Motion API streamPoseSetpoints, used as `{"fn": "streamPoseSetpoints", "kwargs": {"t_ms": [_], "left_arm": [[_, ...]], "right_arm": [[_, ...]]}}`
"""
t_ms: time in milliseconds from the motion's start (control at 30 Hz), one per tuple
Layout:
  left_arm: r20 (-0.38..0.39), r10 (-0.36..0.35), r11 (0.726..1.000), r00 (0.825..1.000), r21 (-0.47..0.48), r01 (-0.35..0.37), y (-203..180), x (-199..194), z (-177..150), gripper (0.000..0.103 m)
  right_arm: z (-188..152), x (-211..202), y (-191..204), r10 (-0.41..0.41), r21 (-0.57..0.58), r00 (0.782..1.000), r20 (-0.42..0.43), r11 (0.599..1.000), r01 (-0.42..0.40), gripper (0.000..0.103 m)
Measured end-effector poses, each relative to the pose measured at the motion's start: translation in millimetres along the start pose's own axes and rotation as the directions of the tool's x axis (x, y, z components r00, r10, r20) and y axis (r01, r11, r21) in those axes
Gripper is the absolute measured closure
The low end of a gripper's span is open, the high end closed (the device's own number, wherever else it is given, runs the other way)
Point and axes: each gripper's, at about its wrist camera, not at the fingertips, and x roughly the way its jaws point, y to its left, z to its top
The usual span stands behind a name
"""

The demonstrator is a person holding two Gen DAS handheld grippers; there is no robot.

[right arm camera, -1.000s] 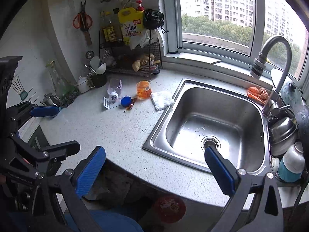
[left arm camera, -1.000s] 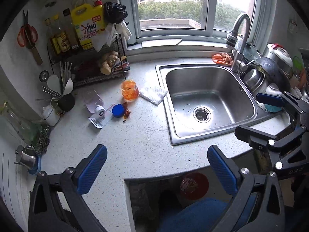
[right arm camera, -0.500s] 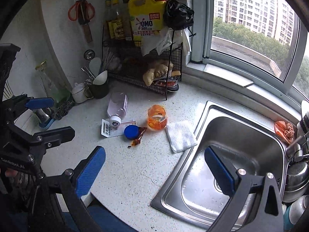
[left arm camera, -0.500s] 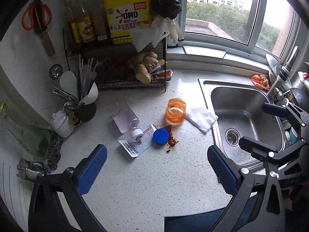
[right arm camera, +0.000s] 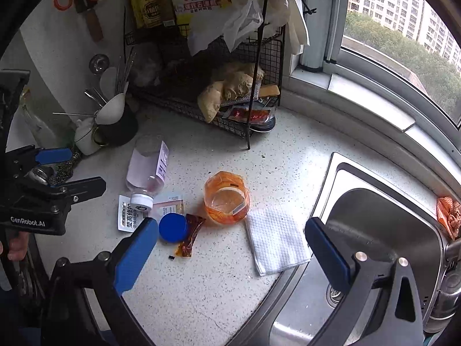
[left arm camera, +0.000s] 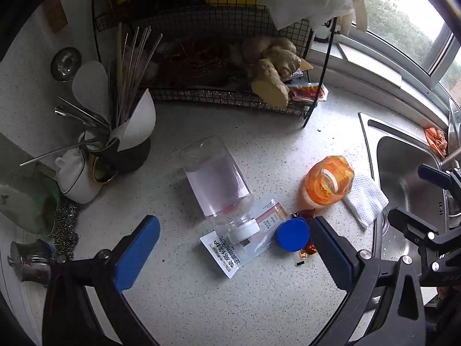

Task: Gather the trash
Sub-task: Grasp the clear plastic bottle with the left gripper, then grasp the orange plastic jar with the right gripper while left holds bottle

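Note:
Trash lies on the speckled counter: a clear plastic bottle (left arm camera: 217, 186) on its side, a white packet (left arm camera: 230, 252) under its cap, a blue lid (left arm camera: 291, 235), a brown sauce sachet (right arm camera: 190, 235), a crumpled orange plastic cup (left arm camera: 328, 184) and a white paper towel (right arm camera: 276, 238). My left gripper (left arm camera: 233, 255) is open and empty, hovering over the bottle's cap and packet. My right gripper (right arm camera: 230, 253) is open and empty, above the counter just in front of the orange cup (right arm camera: 227, 197) and the towel.
A black wire rack (left arm camera: 230, 95) with ginger and bottles stands at the back. A utensil holder (left arm camera: 124, 150) and white pot (left arm camera: 76, 177) stand at the left. The steel sink (right arm camera: 383, 239) lies to the right, with an orange rag (right arm camera: 448, 216) on its rim.
Both grippers have moved forward and left from the sink toward the trash, which now looks much nearer. Both stay open and hold nothing.

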Motion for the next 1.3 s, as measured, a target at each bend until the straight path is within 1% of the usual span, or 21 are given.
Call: {"fn": "streamPoseSetpoints", "kwargs": {"t_ms": [133,267,433,467,600,733,800,1067,1133,1167,1300], "left_arm": [[-0.057,0.01,1.0,0.998,-0.015,-0.011,5,34,6,0.0],[-0.093,-0.022,0.999,0.995,-0.043,0.018,13,59,11,0.0],[-0.129,0.008,0.999,0.992,-0.042,-0.013,14,86,19,0.0],[-0.133,0.012,0.999,0.991,-0.04,-0.018,15,90,21,0.001],[-0.144,0.046,0.998,0.989,-0.027,-0.05,17,104,28,0.012],[-0.17,0.031,0.998,0.985,-0.053,-0.041,23,117,31,0.016],[-0.176,0.038,0.998,0.984,-0.049,-0.047,23,122,31,0.022],[-0.157,-0.024,0.998,0.987,-0.062,0.015,24,115,21,0.026],[-0.146,-0.029,0.998,0.989,-0.055,0.021,24,109,17,0.026],[-0.141,-0.027,0.999,0.99,-0.049,0.02,16,105,19,0.026],[-0.126,-0.034,0.999,0.991,-0.019,0.032,12,91,17,0.026]], "right_arm": [[8,26,-3,0.005,-0.01,0.999,-0.055,1.0,-0.005,0.001],[12,46,-5,0.013,-0.013,0.994,-0.105,1.0,-0.015,0.001],[13,60,-5,0.027,-0.014,0.99,-0.135,0.999,-0.029,0.001],[13,62,-6,0.029,-0.01,0.989,-0.142,0.999,-0.031,0.001],[15,69,-7,0.037,0.003,0.986,-0.161,0.999,-0.037,0.001],[19,74,-7,0.04,0.001,0.984,-0.175,0.999,-0.041,0.001],[19,74,-6,0.043,0.006,0.983,-0.178,0.999,-0.043,0.001],[17,71,-3,0.038,0.014,0.982,-0.185,0.999,-0.036,0.001],[15,70,-3,0.033,0.004,0.984,-0.176,0.999,-0.033,0.001],[15,69,-2,0.034,0.006,0.984,-0.175,0.999,-0.033,0.001],[17,72,2,0.049,0.02,0.983,-0.176,0.999,-0.046,0.001]]}}
